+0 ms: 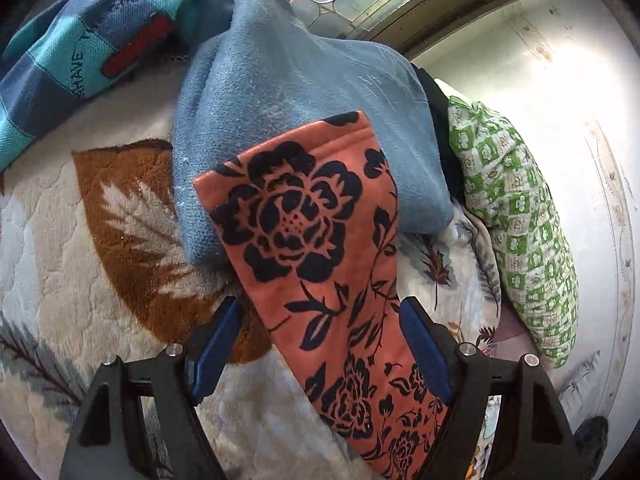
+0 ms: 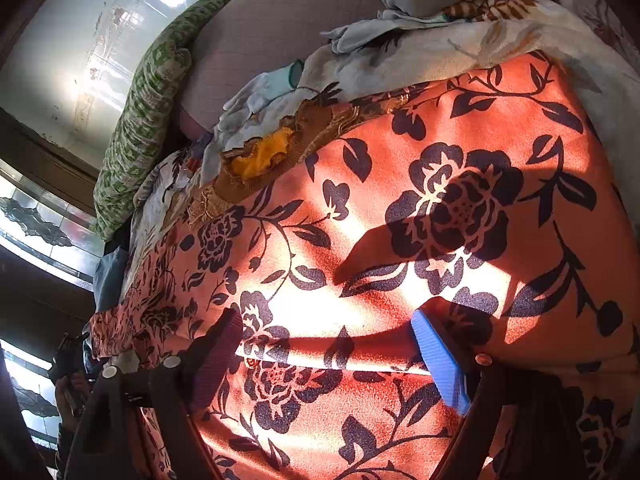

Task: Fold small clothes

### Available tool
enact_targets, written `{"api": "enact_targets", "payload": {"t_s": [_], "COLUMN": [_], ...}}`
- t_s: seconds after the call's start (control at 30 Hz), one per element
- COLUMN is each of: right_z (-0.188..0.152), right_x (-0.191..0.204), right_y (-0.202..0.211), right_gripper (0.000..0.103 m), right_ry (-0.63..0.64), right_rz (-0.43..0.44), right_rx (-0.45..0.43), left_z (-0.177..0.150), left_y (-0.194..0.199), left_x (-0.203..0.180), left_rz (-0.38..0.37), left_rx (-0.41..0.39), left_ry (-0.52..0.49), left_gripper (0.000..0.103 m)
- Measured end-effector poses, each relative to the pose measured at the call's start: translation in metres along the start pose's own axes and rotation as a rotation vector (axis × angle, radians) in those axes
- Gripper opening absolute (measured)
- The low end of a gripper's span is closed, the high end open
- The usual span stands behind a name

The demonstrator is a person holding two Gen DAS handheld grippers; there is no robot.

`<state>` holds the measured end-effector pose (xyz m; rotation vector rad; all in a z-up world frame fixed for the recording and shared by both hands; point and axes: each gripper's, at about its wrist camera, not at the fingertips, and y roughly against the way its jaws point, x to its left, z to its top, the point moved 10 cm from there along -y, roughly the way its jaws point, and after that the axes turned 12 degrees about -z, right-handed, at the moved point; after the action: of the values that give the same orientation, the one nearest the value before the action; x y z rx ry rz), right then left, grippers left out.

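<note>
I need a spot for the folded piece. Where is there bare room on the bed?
Free: the leaf-print blanket left of the orange floral garment, below the teal checked cloth. Crowded: the blue towel behind the garment, and the green checked pillow to the right by the wall. In the right wrist view the garment fills nearly everything.

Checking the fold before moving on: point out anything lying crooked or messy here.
The orange floral cloth lies askew, its end draped over the blue towel. The open left gripper straddles it. The towel itself is rumpled.
</note>
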<state>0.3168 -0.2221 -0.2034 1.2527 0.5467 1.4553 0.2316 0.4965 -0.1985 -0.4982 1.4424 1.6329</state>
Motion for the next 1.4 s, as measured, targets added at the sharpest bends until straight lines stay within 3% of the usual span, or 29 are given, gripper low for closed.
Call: {"api": "enact_targets", "payload": {"t_s": [0.03, 0.07, 0.1, 0.17, 0.27, 0.37, 0.5, 0.63, 0.77, 0.9, 0.97, 1.0, 1.1, 1.13, 1.2, 1.23, 1.27, 1.33, 1.4], "right_z": [-0.001, -0.001, -0.001, -0.001, -0.001, -0.002, 0.002, -0.003, -0.011, -0.013, -0.012, -0.011, -0.009, -0.008, -0.007, -0.007, -0.006, -0.006, -0.008], "right_x": [-0.002, -0.002, -0.002, -0.002, 0.001, 0.003, 0.001, -0.008, -0.037, -0.087, -0.116, -0.129, -0.150, -0.154, -0.157, -0.155, -0.152, -0.144, -0.136], "right_y": [0.002, 0.003, 0.002, 0.002, 0.000, 0.001, 0.017, 0.055, 0.105, 0.144, 0.154, 0.155, 0.154, 0.152, 0.147, 0.146, 0.145, 0.143, 0.140], "right_gripper": [0.089, 0.089, 0.089, 0.089, 0.089, 0.089, 0.089, 0.089, 0.089, 0.089, 0.089, 0.089, 0.089, 0.089, 0.089, 0.089, 0.089, 0.089, 0.089], "right_ry": [-0.004, -0.009, -0.008, 0.000, 0.028, 0.049, -0.006, -0.029, -0.042, -0.132, -0.200, -0.241, -0.321, -0.336, -0.350, -0.342, -0.327, -0.286, -0.257], "right_rz": [0.002, 0.003, 0.001, -0.007, -0.031, -0.051, -0.012, 0.046, 0.058, 0.047, 0.032, 0.038, 0.078, 0.078, 0.083, 0.086, 0.081, 0.056, 0.043], "right_rx": [-0.002, -0.003, -0.003, -0.007, -0.010, -0.004, -0.015, -0.072, -0.165, -0.268, -0.302, -0.307, -0.299, -0.295, -0.278, -0.271, -0.271, -0.277, -0.271], "left_z": [0.002, 0.001, 0.001, 0.001, -0.001, -0.009, -0.057, -0.169, -0.322, -0.478, -0.549, -0.586, -0.665, -0.676, -0.674, -0.666, -0.654, -0.617, -0.569], "left_y": [-0.004, -0.008, -0.010, -0.010, 0.004, 0.026, 0.045, 0.057, 0.043, 0.005, -0.021, -0.040, -0.093, -0.102, -0.090, -0.082, -0.071, -0.043, -0.023], "left_x": [0.003, 0.007, 0.010, 0.010, -0.011, -0.071, -0.196, -0.317, -0.392, -0.405, -0.384, -0.366, -0.292, -0.266, -0.265, -0.269, -0.277, -0.296, -0.305], "left_rz": [-0.013, -0.007, -0.010, -0.012, 0.003, 0.003, -0.095, -0.251, -0.395, -0.455, -0.431, -0.415, -0.249, -0.179, -0.217, -0.220, -0.243, -0.333, -0.360], "left_rx": [0.011, 0.039, 0.044, 0.044, 0.009, -0.047, -0.081, -0.047, 0.068, 0.248, 0.349, 0.452, 0.725, 0.817, 0.791, 0.790, 0.775, 0.702, 0.595], "left_ry": [0.022, 0.034, 0.050, 0.045, -0.046, -0.257, -0.555, -0.857, -1.081, -1.226, -1.294, -1.335, -1.467, -1.483, -1.500, -1.492, -1.466, -1.419, -1.396], "left_gripper": [0.050, 0.009, 0.004, 0.006, 0.005, 0.005, 0.005, 0.005, 0.005, 0.005, 0.005, 0.005, 0.014, 0.025, 0.033, 0.056, 0.069, 0.076, 0.084]}}
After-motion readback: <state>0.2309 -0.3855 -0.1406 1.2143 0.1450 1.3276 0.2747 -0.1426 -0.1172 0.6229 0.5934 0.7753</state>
